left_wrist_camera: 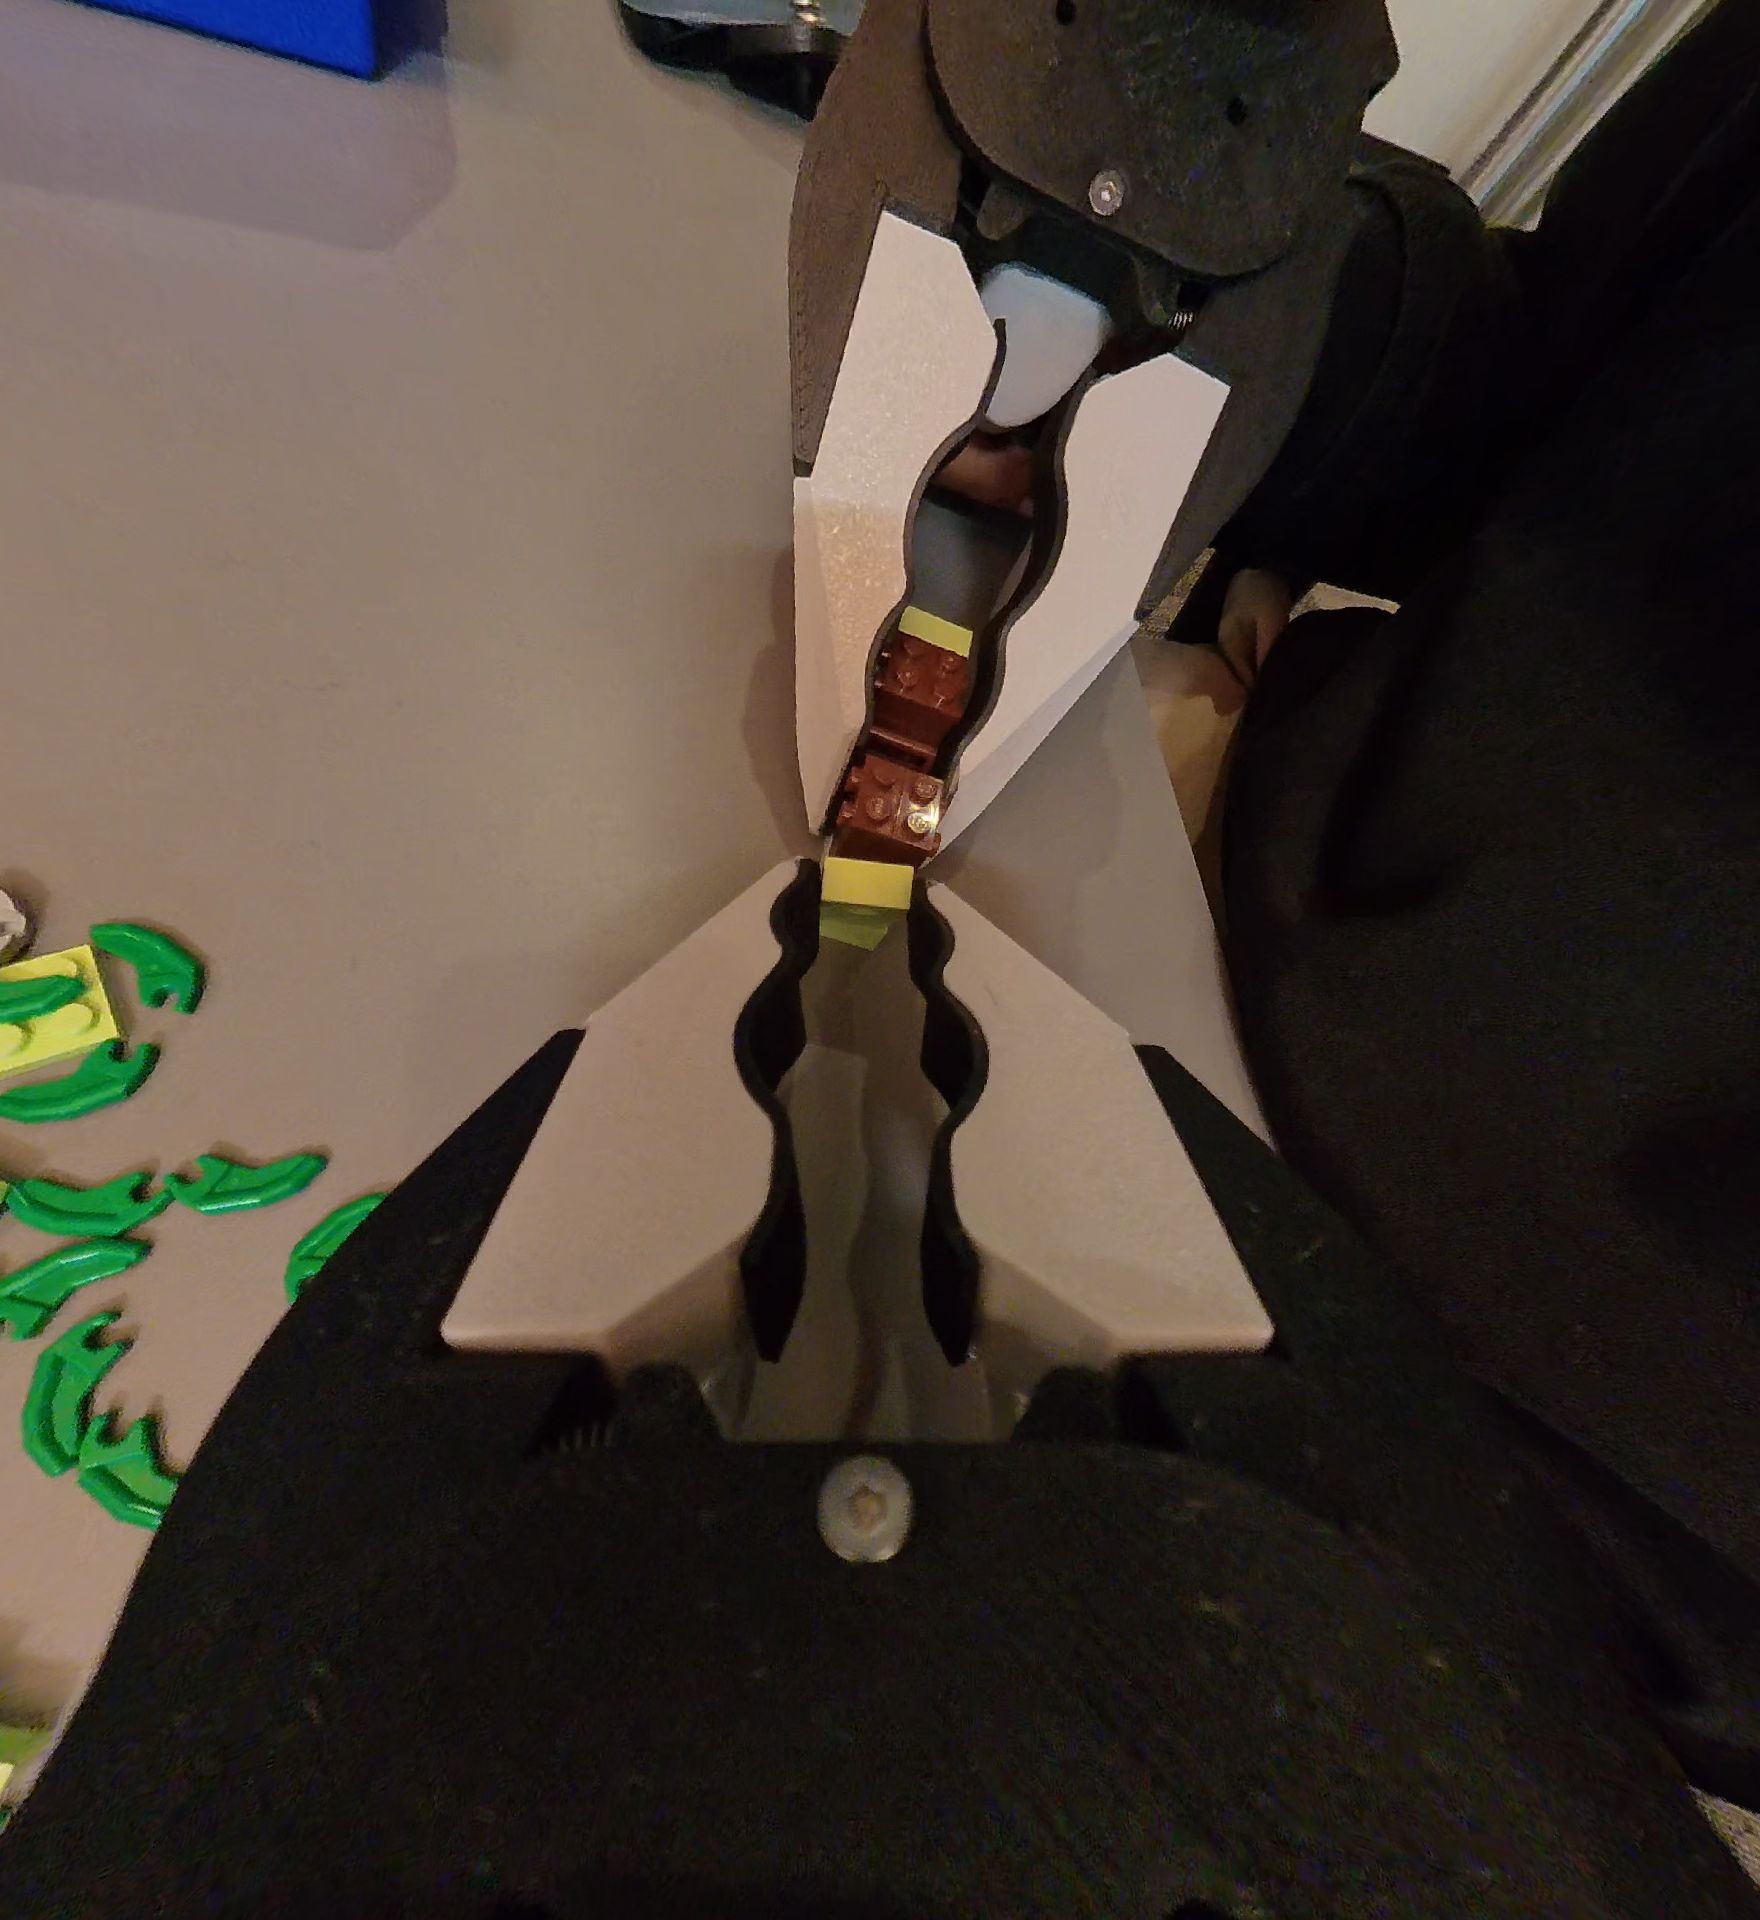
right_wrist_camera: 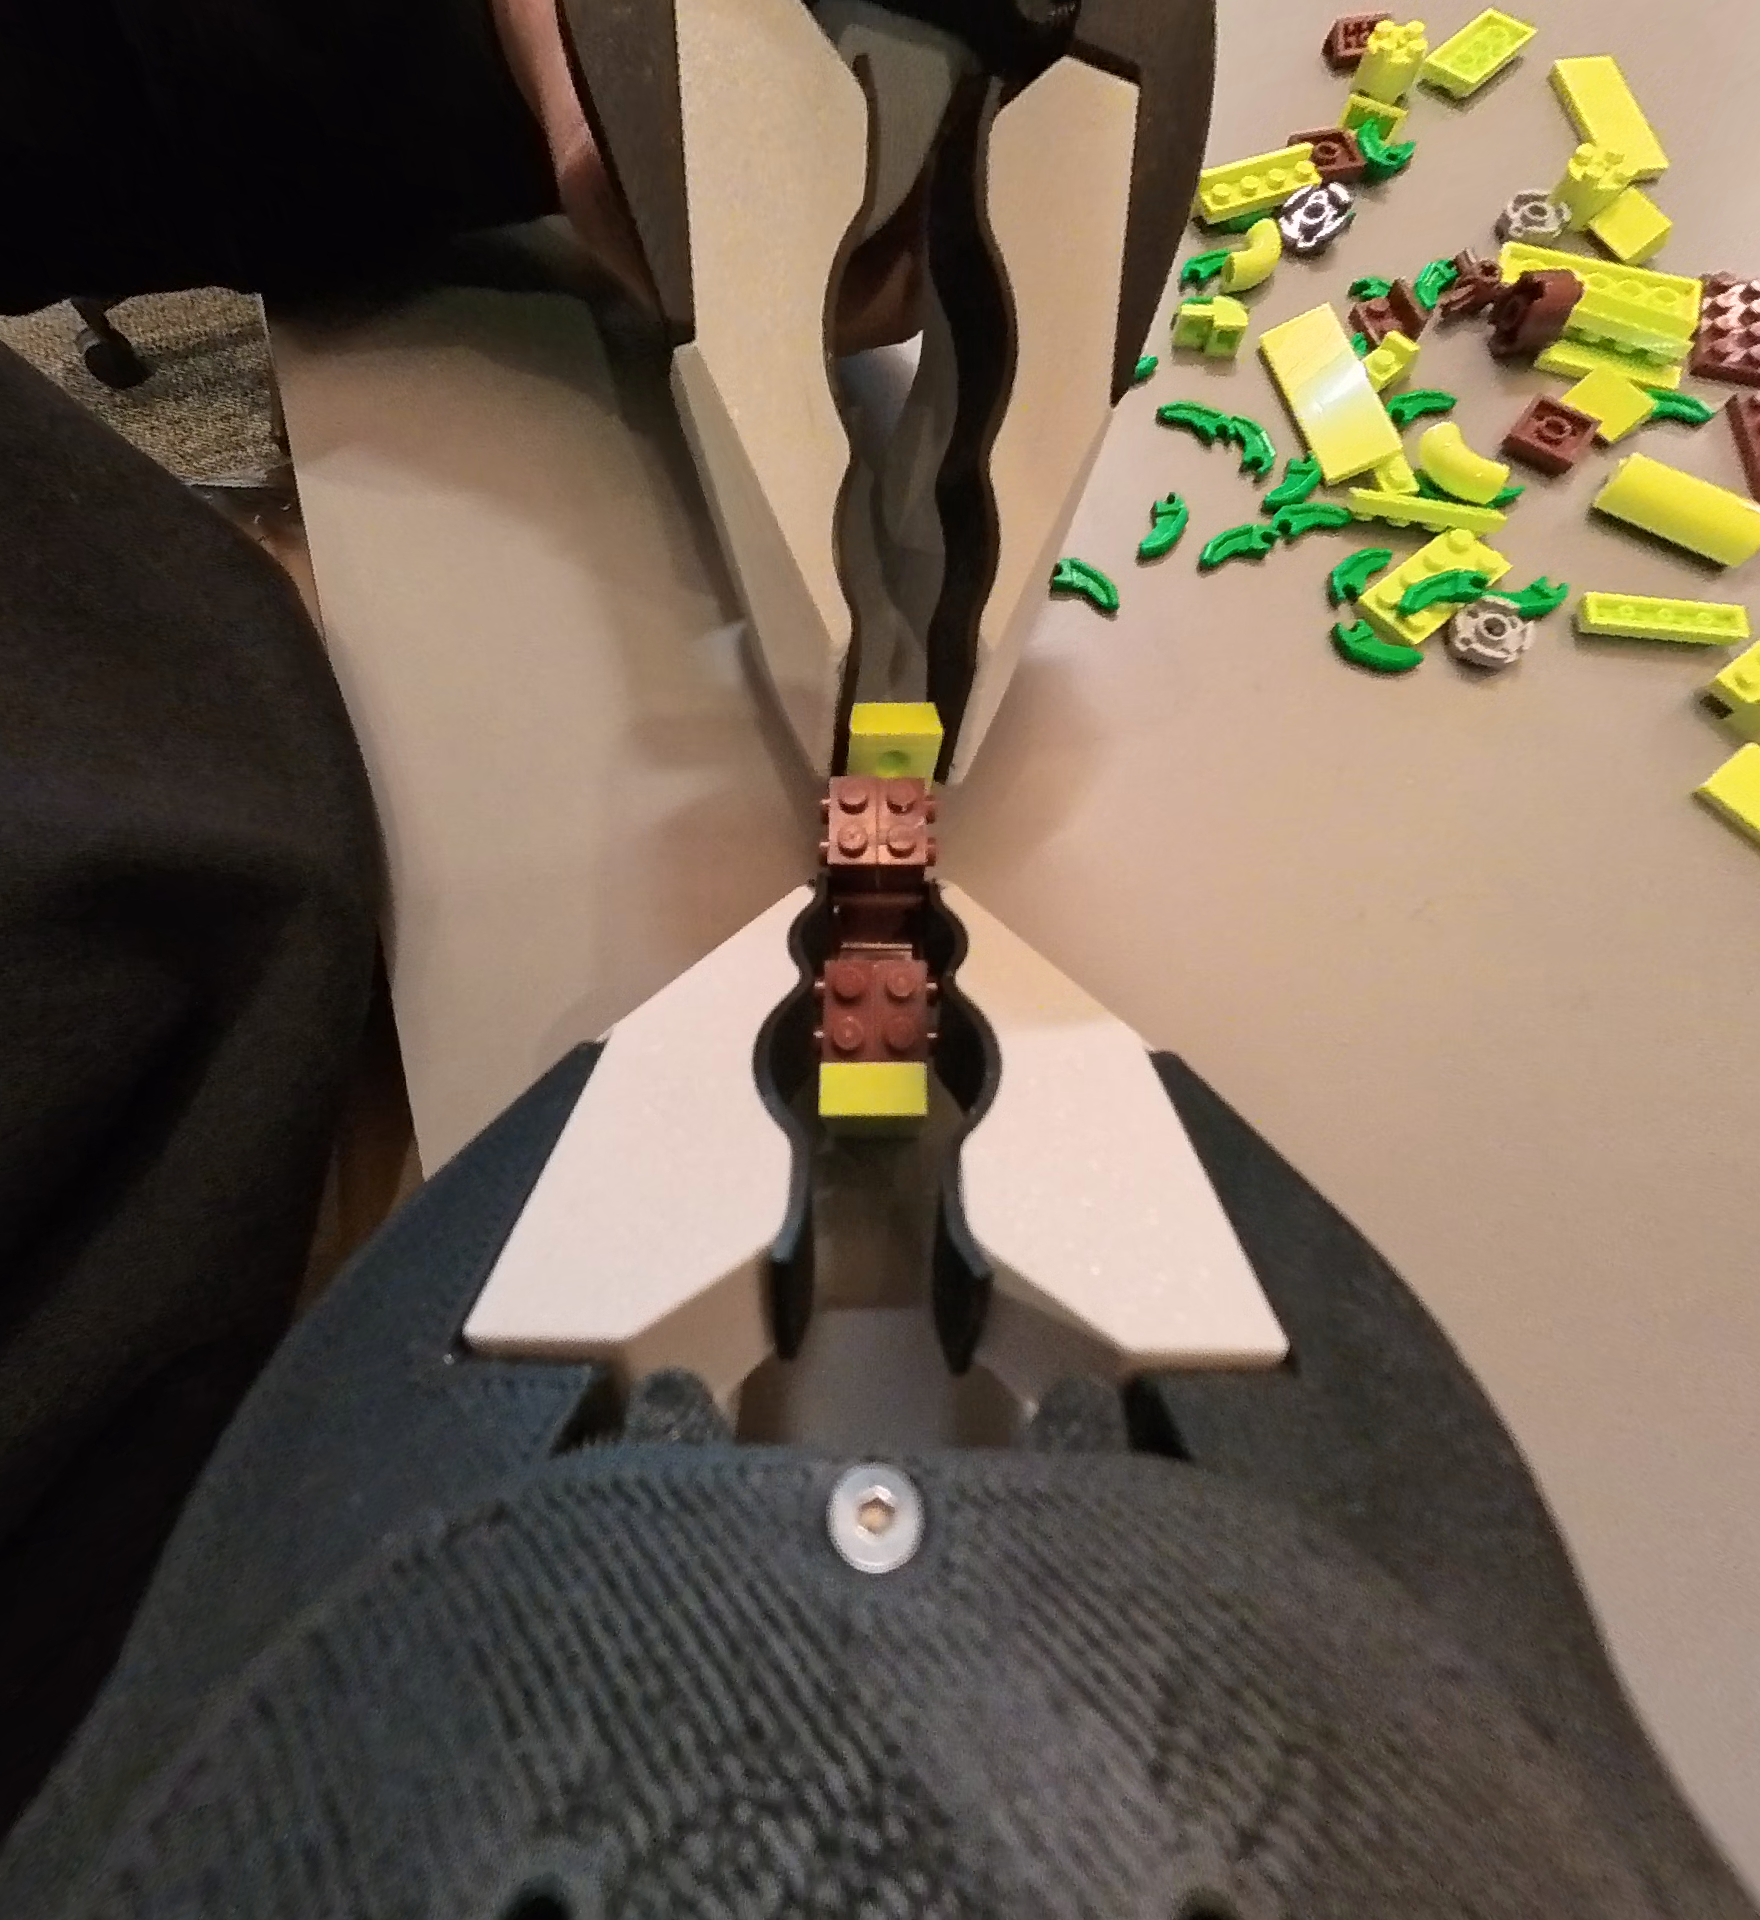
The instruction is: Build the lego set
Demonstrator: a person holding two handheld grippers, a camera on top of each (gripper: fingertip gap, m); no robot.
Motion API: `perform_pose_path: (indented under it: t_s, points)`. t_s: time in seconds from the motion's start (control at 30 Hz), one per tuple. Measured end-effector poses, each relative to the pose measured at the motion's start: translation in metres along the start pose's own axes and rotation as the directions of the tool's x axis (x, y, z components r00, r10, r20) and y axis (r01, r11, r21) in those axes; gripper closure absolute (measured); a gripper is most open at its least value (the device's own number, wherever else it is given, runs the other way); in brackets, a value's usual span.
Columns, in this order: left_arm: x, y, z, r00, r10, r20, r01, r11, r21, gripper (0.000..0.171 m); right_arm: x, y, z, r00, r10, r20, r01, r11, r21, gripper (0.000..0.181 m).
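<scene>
- The little brown and yellow lego piece is up in the air over the bench, right between my two grippers, which meet tip to tip.
- My right gripper has its fingers closed on the near end. My left gripper pinches the yellow cap at the other end with its fingers almost shut.
- If I squeeze or twist too hard, I think the thin brown middle could snap apart.
- The left hold is only on the tip, so it could slip off.
- A dropped piece could fall into the loose bricks at 2 o'clock in my right view and get lost.
</scene>
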State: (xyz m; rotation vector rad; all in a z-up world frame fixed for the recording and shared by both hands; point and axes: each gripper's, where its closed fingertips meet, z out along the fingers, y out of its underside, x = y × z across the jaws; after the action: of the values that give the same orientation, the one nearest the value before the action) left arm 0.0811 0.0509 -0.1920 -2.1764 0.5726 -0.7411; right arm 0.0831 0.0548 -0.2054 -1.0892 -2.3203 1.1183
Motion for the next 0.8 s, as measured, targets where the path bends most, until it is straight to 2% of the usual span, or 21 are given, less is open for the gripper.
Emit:
perform_pose_path:
  t_s: [0.8]
  points:
    - [0.0018,0.0015,0.004,0.998,0.049,0.031,-0.048,0.998,-0.041,0.156,0.0003,0.0002,0.0003,1.0,0.004,0.004,-0.004,1.0,-0.001,0.167]
